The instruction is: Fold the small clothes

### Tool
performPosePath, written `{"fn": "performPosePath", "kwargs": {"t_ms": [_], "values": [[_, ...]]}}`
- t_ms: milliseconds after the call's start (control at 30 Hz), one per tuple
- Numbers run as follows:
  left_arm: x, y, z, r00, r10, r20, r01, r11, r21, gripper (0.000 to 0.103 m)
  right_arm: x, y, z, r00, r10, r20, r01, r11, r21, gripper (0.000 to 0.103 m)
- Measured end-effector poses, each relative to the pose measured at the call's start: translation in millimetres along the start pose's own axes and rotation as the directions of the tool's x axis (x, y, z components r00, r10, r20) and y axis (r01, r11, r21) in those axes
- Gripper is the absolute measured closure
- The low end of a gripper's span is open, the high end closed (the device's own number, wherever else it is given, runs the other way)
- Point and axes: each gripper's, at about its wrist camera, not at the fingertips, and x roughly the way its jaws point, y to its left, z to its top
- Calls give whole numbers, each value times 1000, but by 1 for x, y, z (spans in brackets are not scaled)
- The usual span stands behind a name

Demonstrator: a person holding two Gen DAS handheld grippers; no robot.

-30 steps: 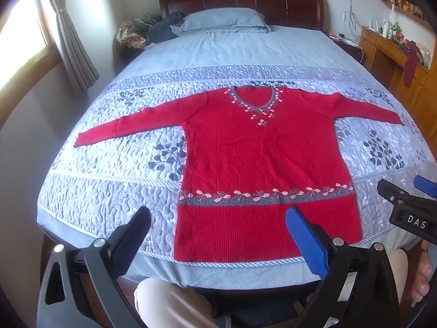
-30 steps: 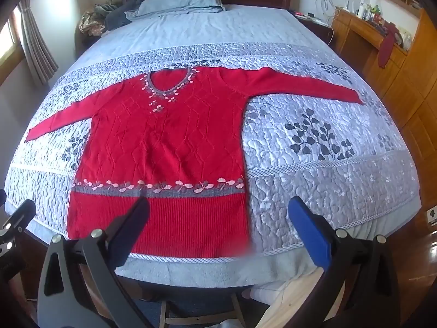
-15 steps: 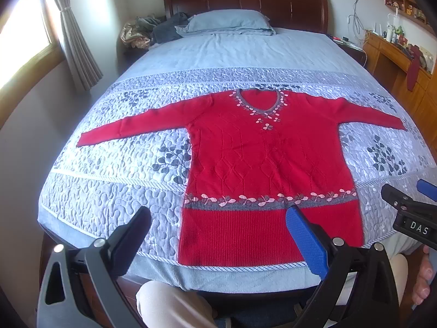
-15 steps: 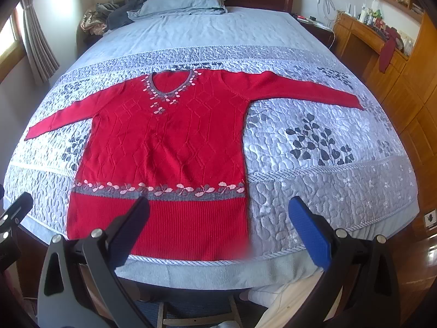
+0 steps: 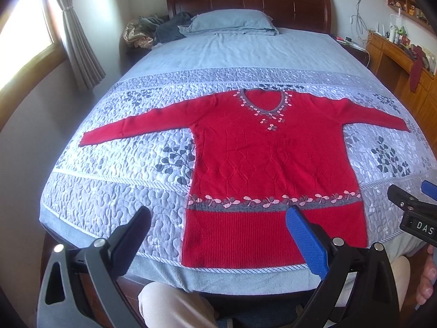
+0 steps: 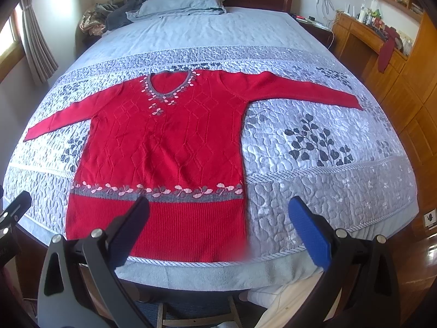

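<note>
A: Where does the folding stand?

B: By my reading it has not begun. The red sweater (image 5: 270,169) lies flat, front up, on the quilted bedspread (image 5: 114,191), with no fold in it that I can see. Its hem lies at 6 o'clock, along the near edge of the bed; its V-neck (image 5: 263,101) points to 12 o'clock, toward the pillow (image 5: 232,23).

A: And the sleeves?

B: Both are spread out. In the left wrist view the left sleeve (image 5: 136,129) runs out toward 9 o'clock and the right sleeve (image 6: 303,90) toward 3 o'clock. Neither is tucked across the body.

A: What are the tools doing?

B: The left gripper (image 5: 218,235) has its jaws wide apart and holds nothing; it hovers over the near edge of the bed, above the hem's left corner. The right gripper (image 6: 218,227) is also spread wide and empty, hovering over the hem's right corner. Neither touches the knit.

A: So what is left?

B: Everything, I would say: bringing each sleeve in over the body, then folding the body itself, perhaps hem toward neck. The sweater is already smoothed and squared, which should help.

A: Any concern?

B: The ribbed hem (image 6: 164,229) lies close to the bed's edge, so a careless pull toward 6 o'clock could drag it off.
</note>
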Motion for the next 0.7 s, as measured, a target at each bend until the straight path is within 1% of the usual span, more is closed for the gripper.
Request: {"fn": "performPosePath", "kwargs": {"t_ms": [333,700], "values": [[7,6,-3,1000,13,-13,-13,1000,-11,4,1,-1,-2,1000,-1,-4,1,1000,5,2],[4,5,-2,1000,14,-3,-14,1000,-7,4,4,-2,-4,1000,4,-10,-4,1000,5,2]]}}
